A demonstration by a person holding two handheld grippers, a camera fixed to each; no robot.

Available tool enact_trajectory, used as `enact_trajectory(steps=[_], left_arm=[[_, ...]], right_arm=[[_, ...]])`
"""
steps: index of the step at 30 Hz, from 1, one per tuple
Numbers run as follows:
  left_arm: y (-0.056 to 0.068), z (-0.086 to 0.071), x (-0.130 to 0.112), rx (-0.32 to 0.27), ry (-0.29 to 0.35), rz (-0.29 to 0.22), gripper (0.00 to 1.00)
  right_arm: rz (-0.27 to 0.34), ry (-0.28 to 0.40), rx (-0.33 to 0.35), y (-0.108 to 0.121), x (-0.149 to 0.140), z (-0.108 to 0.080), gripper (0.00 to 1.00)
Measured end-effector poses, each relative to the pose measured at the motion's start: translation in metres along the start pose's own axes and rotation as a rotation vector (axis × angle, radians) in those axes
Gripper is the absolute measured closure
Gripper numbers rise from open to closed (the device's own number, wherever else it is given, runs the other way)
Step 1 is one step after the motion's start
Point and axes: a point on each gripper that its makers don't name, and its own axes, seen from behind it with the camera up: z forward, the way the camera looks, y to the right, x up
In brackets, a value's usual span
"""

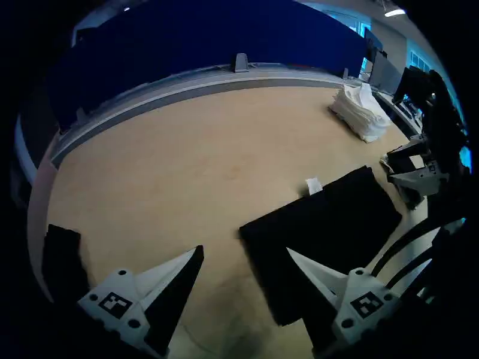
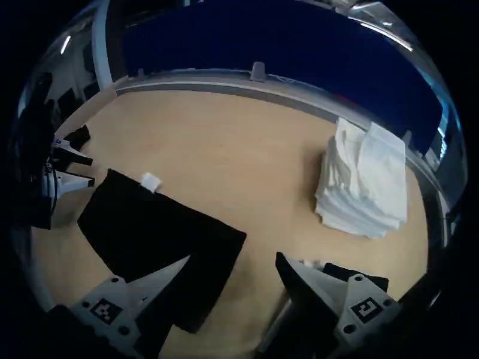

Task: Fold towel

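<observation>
Left gripper view: we list the left tongs (image 1: 245, 266) at 6 o'clock, spread open and empty. The black towel (image 1: 323, 230) lies flat on the counter (image 1: 197, 167) at 4 o'clock. A stack of white towels (image 1: 361, 110) sits at 2 o'clock, and the right tongs (image 1: 400, 169) at 3 o'clock. Right gripper view: we list the right tongs (image 2: 230, 266) at 6 o'clock, parted and holding nothing. The black towel (image 2: 155, 230) lies at 8 o'clock with a white tag (image 2: 151, 181) on its far edge, and the stack of white towels (image 2: 359, 179) at 3 o'clock.
</observation>
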Motion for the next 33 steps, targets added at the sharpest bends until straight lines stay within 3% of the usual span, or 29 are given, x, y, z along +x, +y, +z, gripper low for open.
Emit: enact_trajectory(steps=[18,24,33], left_arm=[[-0.002,-0.018,-0.004,0.006,0.024,-0.023,0.07],[-0.004,-0.037,-0.013,0.028,0.049,-0.057,0.07],[-0.009,-0.082,-0.043,0.098,0.095,-0.127,0.07]], right_arm=[[-0.014,0.004,0.023,-0.013,-0.006,-0.015,0.0],[-0.035,-0.002,0.048,-0.023,-0.016,-0.027,0.0],[-0.071,-0.035,0.089,-0.032,-0.04,-0.04,0.0]])
